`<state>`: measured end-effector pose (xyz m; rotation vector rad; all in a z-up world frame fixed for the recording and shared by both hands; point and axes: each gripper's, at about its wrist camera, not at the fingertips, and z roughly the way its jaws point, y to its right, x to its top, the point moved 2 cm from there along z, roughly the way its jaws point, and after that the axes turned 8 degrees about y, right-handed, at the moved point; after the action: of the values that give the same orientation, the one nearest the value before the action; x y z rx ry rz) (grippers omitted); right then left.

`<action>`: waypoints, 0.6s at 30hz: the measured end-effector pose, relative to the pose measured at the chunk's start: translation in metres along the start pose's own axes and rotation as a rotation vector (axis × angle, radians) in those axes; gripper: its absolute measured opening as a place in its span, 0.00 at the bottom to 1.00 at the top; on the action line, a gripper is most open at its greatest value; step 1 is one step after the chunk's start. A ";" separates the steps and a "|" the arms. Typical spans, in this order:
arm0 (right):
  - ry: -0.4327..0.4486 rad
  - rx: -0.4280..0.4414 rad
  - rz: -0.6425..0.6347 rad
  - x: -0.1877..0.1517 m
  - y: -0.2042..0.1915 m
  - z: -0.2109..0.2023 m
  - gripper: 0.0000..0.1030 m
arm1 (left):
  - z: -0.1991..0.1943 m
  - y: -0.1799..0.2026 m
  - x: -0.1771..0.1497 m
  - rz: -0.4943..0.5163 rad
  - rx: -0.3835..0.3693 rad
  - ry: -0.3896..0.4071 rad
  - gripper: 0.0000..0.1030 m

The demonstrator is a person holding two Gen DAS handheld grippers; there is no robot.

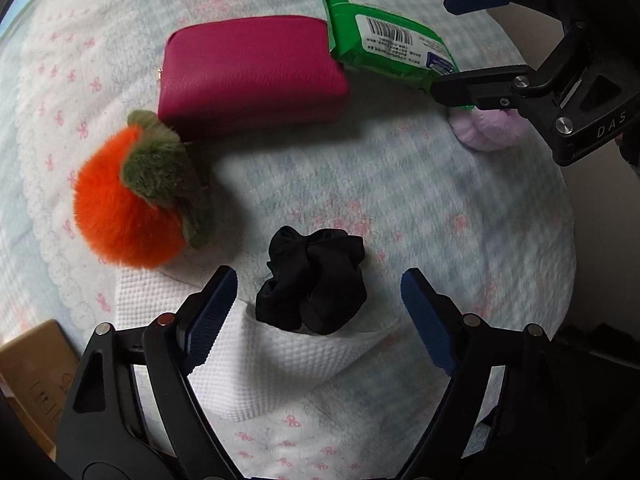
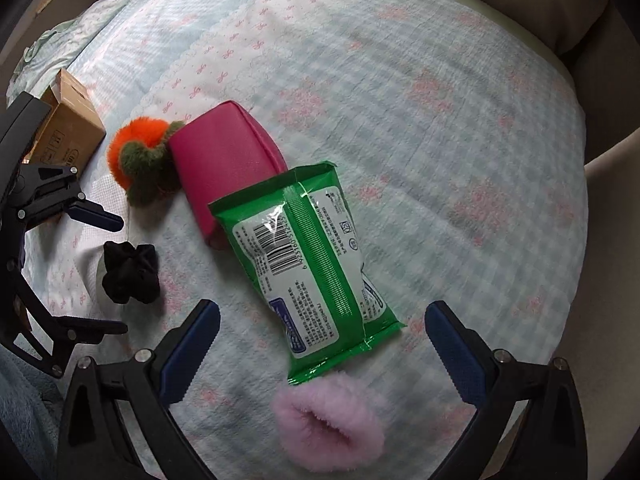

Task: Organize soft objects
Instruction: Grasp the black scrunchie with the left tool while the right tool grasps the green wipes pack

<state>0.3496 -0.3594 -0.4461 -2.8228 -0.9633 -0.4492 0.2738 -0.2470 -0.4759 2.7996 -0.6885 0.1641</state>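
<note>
Since the black scrunchie point(image 1: 316, 280) lies on the bed point(image 1: 460, 208), half on a white cloth point(image 1: 280, 364) and framed by the left tongs point(image 1: 320, 304), spread and empty, drop straight and pinch its middle, not the cloth. Right tongs point(image 2: 320, 344), also spread, hang over the pink fluffy scrunchie point(image 2: 332, 424) beside the green wipes pack point(image 2: 312, 264); keep clear of the pack.

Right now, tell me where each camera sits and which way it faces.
Left wrist: on the left tongs, looking steeply down at the black scrunchie on the bedspread; its own open fingers and the right tongs show.
Right wrist: on the right tongs, looking down at the green wipes pack and pink fluffy scrunchie; the left tongs show.
Shared: magenta pouch, orange plush, wipes, black scrunchie.
</note>
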 end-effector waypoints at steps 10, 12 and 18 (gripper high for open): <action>-0.055 0.026 -0.085 0.008 -0.007 0.034 0.65 | 0.029 -0.003 -0.001 0.001 0.014 -0.041 0.47; -0.044 0.026 -0.087 0.008 -0.014 0.033 0.61 | 0.029 -0.002 0.002 0.009 0.024 -0.041 0.36; -0.021 -0.011 -0.069 0.003 -0.025 0.026 0.49 | 0.025 -0.003 0.011 0.005 0.020 -0.038 0.21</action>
<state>0.3429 -0.3321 -0.4694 -2.8173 -1.0679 -0.4344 0.2861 -0.2558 -0.4985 2.8269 -0.7068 0.1202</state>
